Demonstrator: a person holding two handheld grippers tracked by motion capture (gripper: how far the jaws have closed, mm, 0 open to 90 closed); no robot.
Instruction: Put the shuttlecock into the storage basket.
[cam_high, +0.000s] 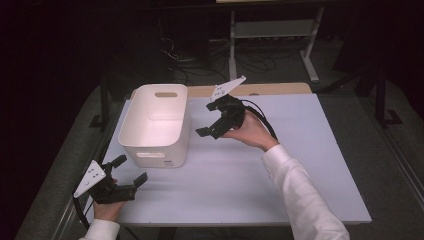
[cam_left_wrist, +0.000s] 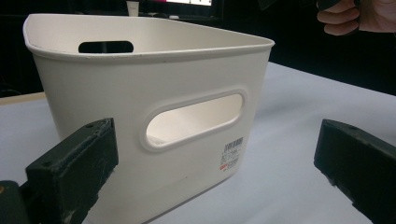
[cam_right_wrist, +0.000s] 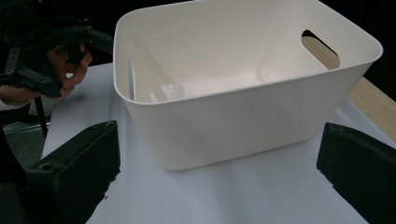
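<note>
- The white bin (cam_high: 156, 125) is sitting left of centre in the high view, on the tabletop (cam_high: 280, 165).
- The left claw (cam_high: 125, 172) is gaping wide at lower left, holding nothing.
- The right claw (cam_high: 212, 120) is hanging wide open just right of the bin.
- Judgement: both claws should be closing squarely on opposite walls, keeping the bin level.

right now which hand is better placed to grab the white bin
Slightly the right. The right tongs hover open just beside the white bin, level with its rim. The left tongs, also open, sit low at the table's near edge, farther from it.
</note>
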